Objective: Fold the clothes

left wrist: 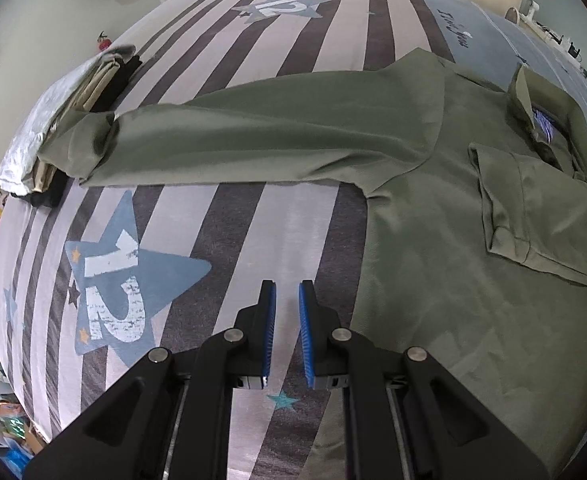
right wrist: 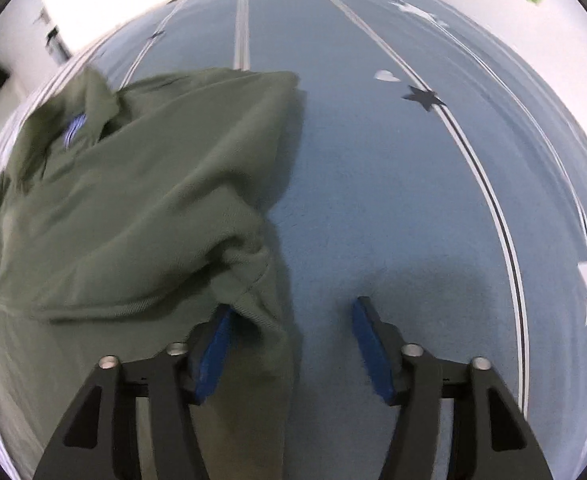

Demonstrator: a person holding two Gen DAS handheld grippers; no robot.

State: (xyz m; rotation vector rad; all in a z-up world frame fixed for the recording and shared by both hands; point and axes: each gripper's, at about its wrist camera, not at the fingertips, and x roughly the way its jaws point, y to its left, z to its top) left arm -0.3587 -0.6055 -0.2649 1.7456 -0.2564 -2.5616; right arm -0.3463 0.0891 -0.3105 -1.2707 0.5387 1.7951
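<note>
Left tongs (left wrist: 287, 292) nearly pressed together, empty, beside the green shirt (left wrist: 433, 208); right tongs (right wrist: 289, 308) spread over its edge

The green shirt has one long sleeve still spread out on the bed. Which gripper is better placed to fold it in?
Probably the left gripper. It hangs empty over the bed just below that sleeve. The right gripper sits at the shirt's other edge, away from it.
</note>
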